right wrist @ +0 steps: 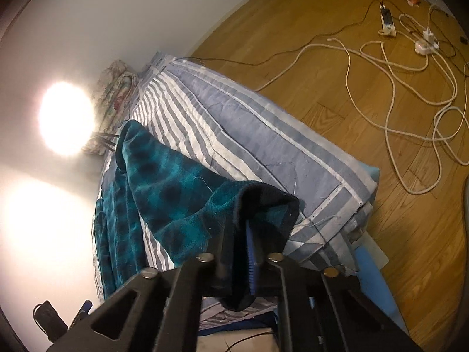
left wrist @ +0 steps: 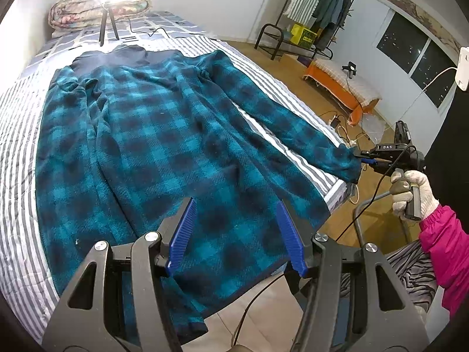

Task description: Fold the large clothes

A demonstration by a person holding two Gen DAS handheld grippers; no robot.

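A large teal and black checked fleece garment [left wrist: 164, 135] lies spread flat on a striped bedspread [left wrist: 17, 135], collar toward the far end. Its right sleeve [left wrist: 293, 129] stretches to the bed's corner. My right gripper [left wrist: 363, 156] is shut on that sleeve's dark cuff [right wrist: 263, 205]; in the right wrist view the cuff wraps over the fingers, with one blue pad [right wrist: 252, 261] showing. A gloved hand [left wrist: 410, 193] in a pink sleeve holds it. My left gripper [left wrist: 234, 234] hovers open over the garment's lower hem, with nothing between its blue pads [left wrist: 181, 234].
A bright lamp on a tripod [left wrist: 107, 26] stands at the bed's far end by a floral quilt [left wrist: 76, 11]. White cables and power strips [right wrist: 387, 23] sprawl over the wooden floor. A clothes rack [left wrist: 319, 20] and an orange-covered bench [left wrist: 340, 85] stand by the window.
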